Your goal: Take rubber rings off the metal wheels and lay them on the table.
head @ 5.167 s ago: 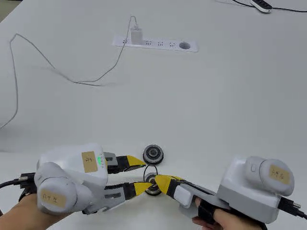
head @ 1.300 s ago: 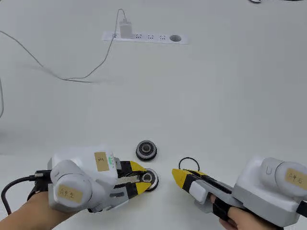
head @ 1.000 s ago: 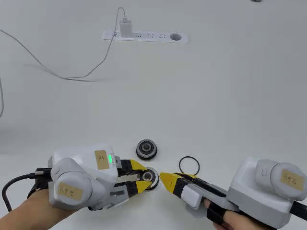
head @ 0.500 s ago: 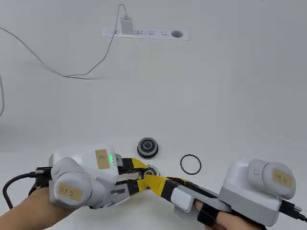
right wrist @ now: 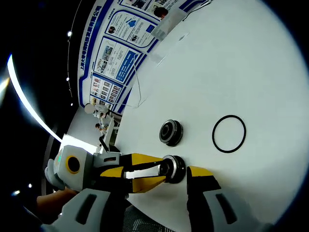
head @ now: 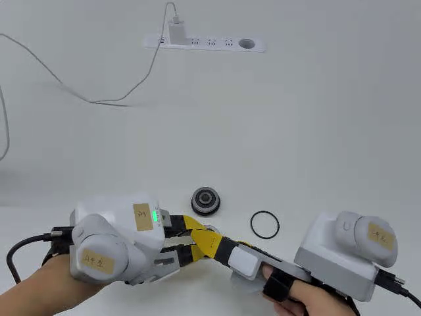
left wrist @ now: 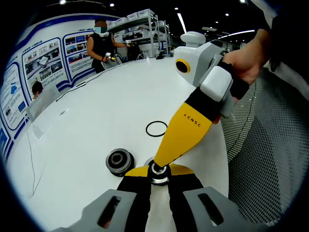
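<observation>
I am clamping the wheel (right wrist: 173, 167) in my left gripper (left wrist: 159, 170), jaws nearly closed on it, so it cannot roll while my right gripper (right wrist: 176, 175), jaws parted, is straddling its rim to peel the rubber off. A freed ring (head: 264, 224) is lying beyond my right jaws, and a second wheel (head: 205, 199) is sitting just past the tips.

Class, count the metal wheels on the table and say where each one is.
2. One metal wheel is gripped by the left gripper; the other lies free just beyond it, left of a loose rubber ring in the head view.
</observation>
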Motion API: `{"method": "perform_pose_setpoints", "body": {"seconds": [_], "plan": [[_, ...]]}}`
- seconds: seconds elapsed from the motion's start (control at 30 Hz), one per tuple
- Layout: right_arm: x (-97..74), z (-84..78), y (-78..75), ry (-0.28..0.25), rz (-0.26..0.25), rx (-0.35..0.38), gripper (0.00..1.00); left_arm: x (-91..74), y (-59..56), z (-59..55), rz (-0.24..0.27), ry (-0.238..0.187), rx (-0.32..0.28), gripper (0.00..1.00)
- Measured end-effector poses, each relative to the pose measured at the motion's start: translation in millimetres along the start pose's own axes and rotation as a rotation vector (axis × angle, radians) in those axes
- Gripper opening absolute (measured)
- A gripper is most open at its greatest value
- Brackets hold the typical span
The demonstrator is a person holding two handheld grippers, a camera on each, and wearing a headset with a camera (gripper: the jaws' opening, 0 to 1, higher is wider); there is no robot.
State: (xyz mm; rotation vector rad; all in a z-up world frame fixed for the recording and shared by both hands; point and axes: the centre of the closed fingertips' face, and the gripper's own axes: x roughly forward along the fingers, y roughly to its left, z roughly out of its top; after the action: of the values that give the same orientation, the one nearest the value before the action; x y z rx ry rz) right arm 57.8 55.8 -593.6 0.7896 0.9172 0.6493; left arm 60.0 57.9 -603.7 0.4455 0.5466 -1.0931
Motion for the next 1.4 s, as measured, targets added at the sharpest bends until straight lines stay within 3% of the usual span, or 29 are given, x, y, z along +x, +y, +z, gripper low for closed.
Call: {"method": "perform_pose_setpoints", "body": {"seconds": [0.57, 0.87, 1.4], "plan": [[0.4, -3.7, 5.2, 0.022, 0.021, 0.016, 0.47, 0.0, -0.4, 0.2, 0.003, -0.001, -0.001, 0.13], [-3.0, -2.3, 3.3, 0.01, 0.034, 0.064, 0.44, -0.2, -0.5, 0.0, 0.002, 0.001, 0.001, 0.13], [-7.4, -3.1, 0.5, 0.007, 0.034, 0.045, 0.38, -0.8, -0.9, -0.8, 0.001, 0.0, 0.003, 0.13]]}}
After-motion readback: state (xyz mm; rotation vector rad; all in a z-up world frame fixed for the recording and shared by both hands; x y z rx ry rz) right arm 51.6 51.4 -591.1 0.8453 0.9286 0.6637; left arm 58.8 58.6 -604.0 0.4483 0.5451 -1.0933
